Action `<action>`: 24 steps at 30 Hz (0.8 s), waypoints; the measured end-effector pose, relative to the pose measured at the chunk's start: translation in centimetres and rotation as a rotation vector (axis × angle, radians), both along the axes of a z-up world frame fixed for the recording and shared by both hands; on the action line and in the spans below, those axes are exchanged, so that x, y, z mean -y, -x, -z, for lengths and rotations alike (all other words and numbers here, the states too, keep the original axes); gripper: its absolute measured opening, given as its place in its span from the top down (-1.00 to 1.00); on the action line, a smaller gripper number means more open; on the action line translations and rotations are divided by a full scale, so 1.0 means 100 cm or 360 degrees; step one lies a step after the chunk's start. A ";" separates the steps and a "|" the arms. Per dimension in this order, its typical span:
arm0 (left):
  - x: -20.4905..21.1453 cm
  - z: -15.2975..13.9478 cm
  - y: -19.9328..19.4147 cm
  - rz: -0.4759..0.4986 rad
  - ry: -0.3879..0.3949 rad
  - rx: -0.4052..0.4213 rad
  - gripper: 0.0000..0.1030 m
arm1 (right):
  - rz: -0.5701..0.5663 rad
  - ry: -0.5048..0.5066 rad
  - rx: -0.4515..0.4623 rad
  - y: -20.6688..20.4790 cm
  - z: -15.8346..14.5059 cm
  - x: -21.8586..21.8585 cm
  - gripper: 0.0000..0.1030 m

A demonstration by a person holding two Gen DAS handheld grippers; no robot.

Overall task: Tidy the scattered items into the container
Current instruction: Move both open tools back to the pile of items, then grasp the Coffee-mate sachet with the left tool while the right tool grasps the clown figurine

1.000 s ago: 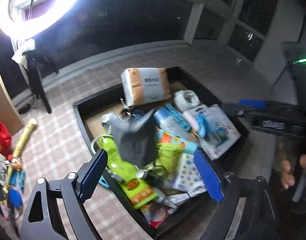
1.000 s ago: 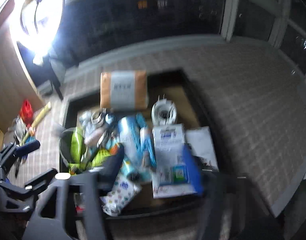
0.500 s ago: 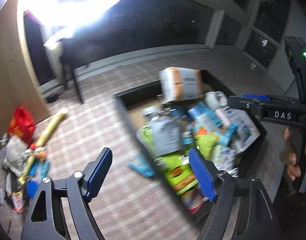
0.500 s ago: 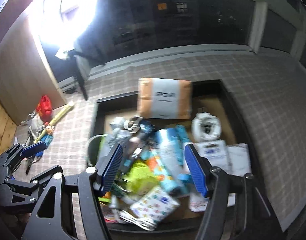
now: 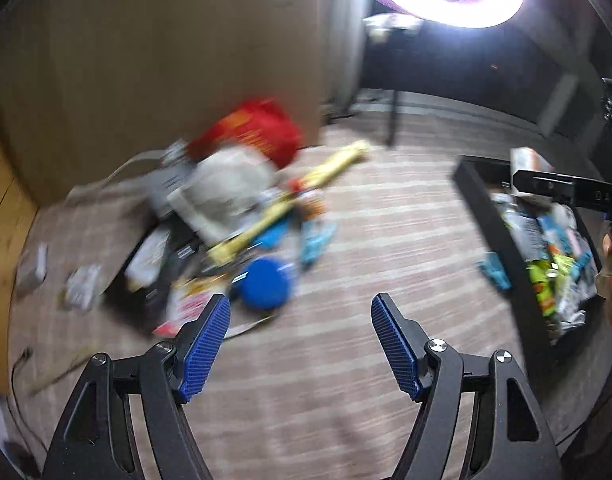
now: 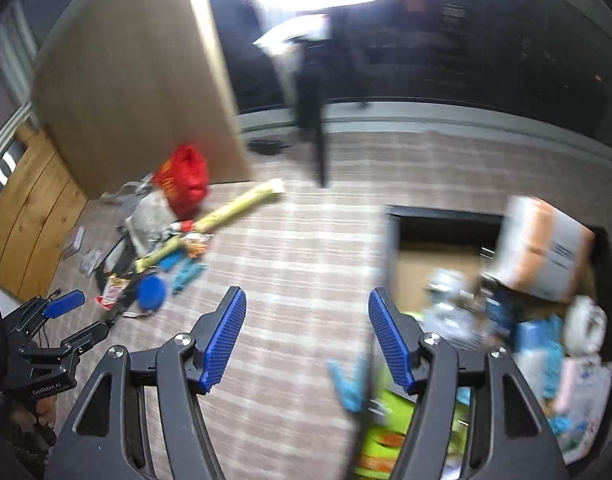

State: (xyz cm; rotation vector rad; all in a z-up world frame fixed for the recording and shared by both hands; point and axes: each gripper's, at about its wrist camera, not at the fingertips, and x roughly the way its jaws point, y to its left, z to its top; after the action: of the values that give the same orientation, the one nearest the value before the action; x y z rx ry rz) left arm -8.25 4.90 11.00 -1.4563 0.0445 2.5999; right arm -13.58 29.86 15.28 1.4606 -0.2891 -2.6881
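One container (image 6: 393,240) seen at right on the floor, heaped. One yellow tube (image 5: 290,200) lies in the scattered pile, long axis diagonal. Left gripper (image 5: 302,344) closing, nothing between; right gripper (image 6: 306,336) released, empty.

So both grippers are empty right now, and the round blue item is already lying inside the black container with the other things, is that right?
Not quite. The left gripper and the right gripper are indeed empty, the left one's jaws closing on nothing. But the round blue item lies on the floor in the scattered pile, apart from the black container, as the left wrist view shows.
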 end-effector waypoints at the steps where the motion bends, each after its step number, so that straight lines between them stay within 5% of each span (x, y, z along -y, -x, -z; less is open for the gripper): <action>1: 0.008 0.003 0.000 -0.0026 0.0003 0.0008 -0.35 | -0.0036 0.0004 0.0005 0.007 0.002 0.013 -0.21; 13: 0.070 0.031 0.013 -0.0195 -0.0059 0.0071 -0.32 | -0.0411 -0.0128 0.0103 0.084 0.045 0.115 -0.20; 24: 0.065 0.059 0.042 -0.0159 -0.0017 0.0151 -0.32 | -0.0514 -0.0149 0.0172 0.129 0.081 0.136 -0.20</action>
State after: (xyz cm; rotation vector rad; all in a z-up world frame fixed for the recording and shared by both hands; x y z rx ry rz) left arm -12.43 -1.58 5.14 -1.6161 -0.0553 2.5992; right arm -26.45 16.24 7.14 1.5293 0.0648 -2.3997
